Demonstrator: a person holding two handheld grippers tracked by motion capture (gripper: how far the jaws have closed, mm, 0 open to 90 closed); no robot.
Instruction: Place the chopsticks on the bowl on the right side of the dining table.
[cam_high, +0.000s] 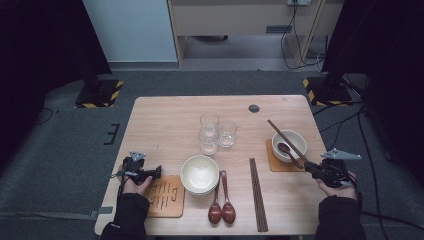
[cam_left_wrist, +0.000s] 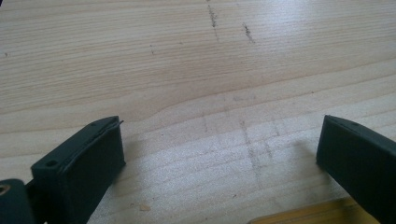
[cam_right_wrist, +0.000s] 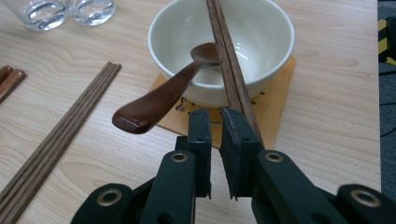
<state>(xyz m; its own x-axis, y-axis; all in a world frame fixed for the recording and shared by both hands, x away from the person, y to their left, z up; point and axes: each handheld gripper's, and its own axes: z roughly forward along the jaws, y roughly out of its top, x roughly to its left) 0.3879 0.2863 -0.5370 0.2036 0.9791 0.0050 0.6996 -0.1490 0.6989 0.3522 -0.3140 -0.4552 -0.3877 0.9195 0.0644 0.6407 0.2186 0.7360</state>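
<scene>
Leaning on bowl (cam_right_wrist: 280, 51) — chopsticks (cam_right_wrist: 225, 51) beside right gripper (cam_right_wrist: 215, 113)

Sleeves: black, long, with ribbed cuffs on both forearms.
Left tongs (cam_high: 157, 172): black body with a grey three-cornered plate on top; a thin cable trails off it.
Right tongs (cam_right_wrist: 215, 122): black, with flat rectangular pads on two link arms (brass-coloured rivets at the pivots) and small screw holes in the pads.
Right plate: grey, three-cornered.
</scene>
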